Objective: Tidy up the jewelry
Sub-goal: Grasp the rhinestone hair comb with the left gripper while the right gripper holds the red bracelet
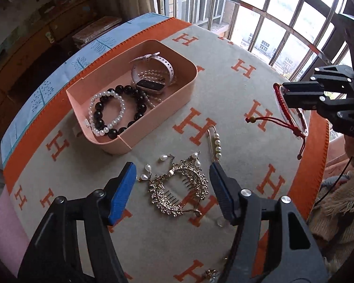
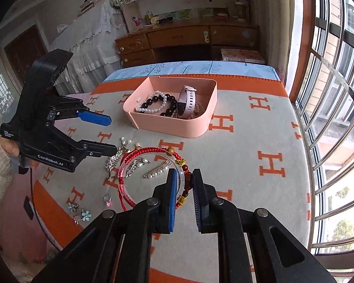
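Note:
A pink box point(image 1: 177, 99) point(image 2: 195, 125) on the H-patterned cloth holds a black bead bracelet point(image 1: 139, 108), a pearl bracelet point(image 1: 106, 113) and a pink watch point(image 1: 153, 70). My left gripper point(image 1: 172, 176) point(image 2: 112, 134) is open, hovering over a gold rhinestone hair comb point(image 1: 179, 188) with pearl drops. My right gripper point(image 2: 184, 176) point(image 1: 283, 92) is shut on a red cord bracelet point(image 2: 151, 152) point(image 1: 292, 118) with a clear bangle point(image 2: 129, 188), held above the cloth. A pearl pin point(image 1: 216, 143) point(image 2: 158, 171) lies beside the comb.
Flower earrings point(image 2: 82, 214) and a small ring point(image 2: 108, 200) lie at the near left of the cloth. The table's right edge runs along a barred window point(image 2: 330, 94). A wooden desk point(image 2: 177, 40) stands behind the table.

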